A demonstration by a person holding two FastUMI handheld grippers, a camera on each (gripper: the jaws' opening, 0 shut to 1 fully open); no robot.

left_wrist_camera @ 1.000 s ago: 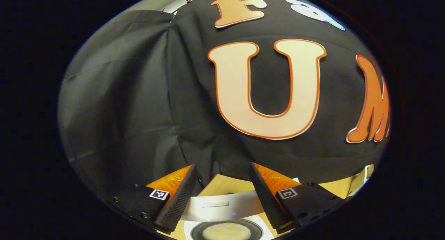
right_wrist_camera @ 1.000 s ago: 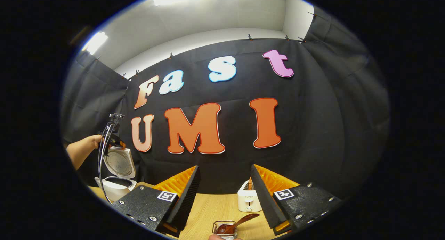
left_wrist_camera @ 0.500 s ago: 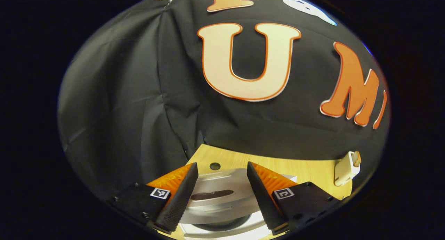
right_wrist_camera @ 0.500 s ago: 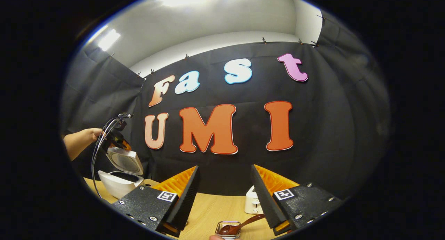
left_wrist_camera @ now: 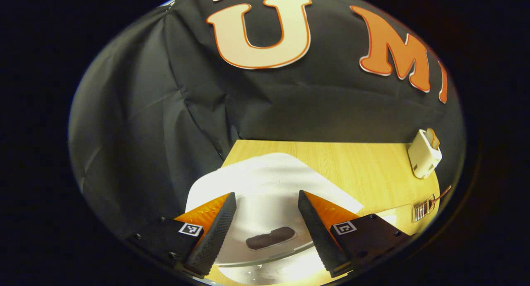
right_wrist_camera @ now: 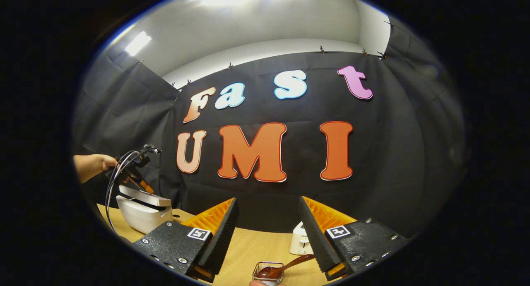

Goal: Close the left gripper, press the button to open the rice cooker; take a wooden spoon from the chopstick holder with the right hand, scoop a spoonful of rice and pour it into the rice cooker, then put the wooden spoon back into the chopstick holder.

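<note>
Rice cooker lid (left_wrist_camera: pixel 265 186) being lowered

Both grippers' jaws are being held open, empty; the left gripper (left_wrist_camera: pixel 265 232) should be kept centred so the lid is latched evenly.

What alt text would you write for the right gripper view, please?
The open right gripper hovers over a wooden table, above a wire holder with a wooden spoon. Far left, a hand holds the left gripper on the rice cooker's lid.

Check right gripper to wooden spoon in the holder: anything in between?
Nothing visible. The right gripper is open, and the wooden spoon lies in the chopstick holder just below and ahead, with bare table between them.
</note>
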